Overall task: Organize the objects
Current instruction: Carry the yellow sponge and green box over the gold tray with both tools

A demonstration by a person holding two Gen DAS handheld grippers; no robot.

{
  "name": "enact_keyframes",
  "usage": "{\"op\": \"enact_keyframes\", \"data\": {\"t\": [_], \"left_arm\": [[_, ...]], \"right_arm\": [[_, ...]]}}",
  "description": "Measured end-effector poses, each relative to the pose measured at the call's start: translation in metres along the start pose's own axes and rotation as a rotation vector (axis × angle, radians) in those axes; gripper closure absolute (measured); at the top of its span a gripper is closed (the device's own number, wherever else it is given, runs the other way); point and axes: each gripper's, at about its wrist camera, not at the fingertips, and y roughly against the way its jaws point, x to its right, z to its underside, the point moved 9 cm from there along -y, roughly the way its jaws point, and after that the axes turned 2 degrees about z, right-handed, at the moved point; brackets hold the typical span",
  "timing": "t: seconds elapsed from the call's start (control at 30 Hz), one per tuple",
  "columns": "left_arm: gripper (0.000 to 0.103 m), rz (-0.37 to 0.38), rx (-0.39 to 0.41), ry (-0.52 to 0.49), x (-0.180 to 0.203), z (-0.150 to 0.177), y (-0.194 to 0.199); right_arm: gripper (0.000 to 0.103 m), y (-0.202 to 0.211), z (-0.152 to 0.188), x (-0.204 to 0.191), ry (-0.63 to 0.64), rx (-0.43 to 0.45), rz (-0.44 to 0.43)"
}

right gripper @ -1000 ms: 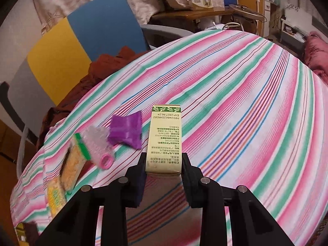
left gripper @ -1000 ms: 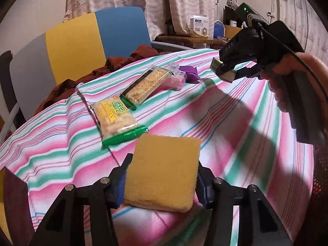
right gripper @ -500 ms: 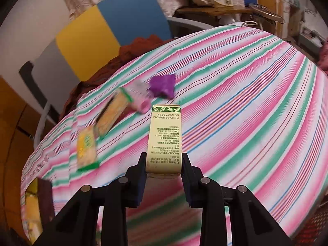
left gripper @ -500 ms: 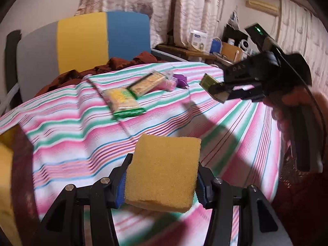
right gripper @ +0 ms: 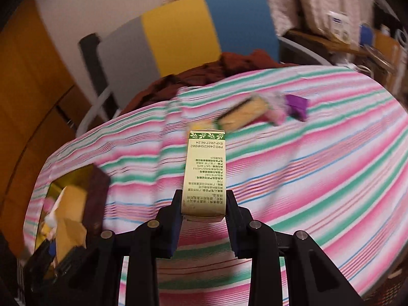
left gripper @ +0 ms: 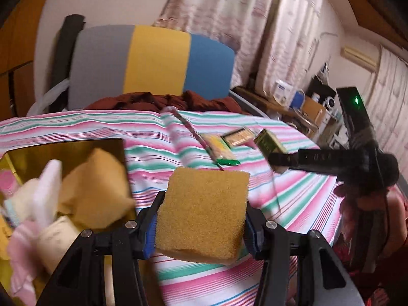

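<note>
In the left wrist view my left gripper [left gripper: 202, 211] is shut on a yellow sponge [left gripper: 204, 199], held flat above the striped tablecloth [left gripper: 306, 196]. To its left stands an open box with a gold inside [left gripper: 63, 148] holding sponges and cloths. At the right of the same view, the right gripper [left gripper: 275, 158] carries a pale green carton [left gripper: 267, 141]. In the right wrist view my right gripper [right gripper: 204, 197] is shut on that printed carton [right gripper: 205, 168], which sticks out forward over the table. The open box [right gripper: 98, 186] lies at the lower left.
Two snack packets [right gripper: 242, 113], a pink item [right gripper: 275, 116] and a purple packet [right gripper: 297, 105] lie blurred at the table's far side. A grey, yellow and blue chair [right gripper: 178, 30] with a dark red cloth [right gripper: 229, 68] stands behind. A cluttered side table [left gripper: 293, 102] is at the right.
Both views have swung left across the table and rolled. The open box of sponges has come into sight at the left. Both grippers keep their hold.
</note>
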Motion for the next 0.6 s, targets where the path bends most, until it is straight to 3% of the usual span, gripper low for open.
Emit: {"op": "enact_keyframes", "data": {"t": [0.6], "left_arm": [[0.050,-0.216,0.088,0.138,-0.128,0.002,0.081]], "right_arm": [[0.072,-0.011,0.039,-0.168,0.197,-0.056,-0.195]]}}
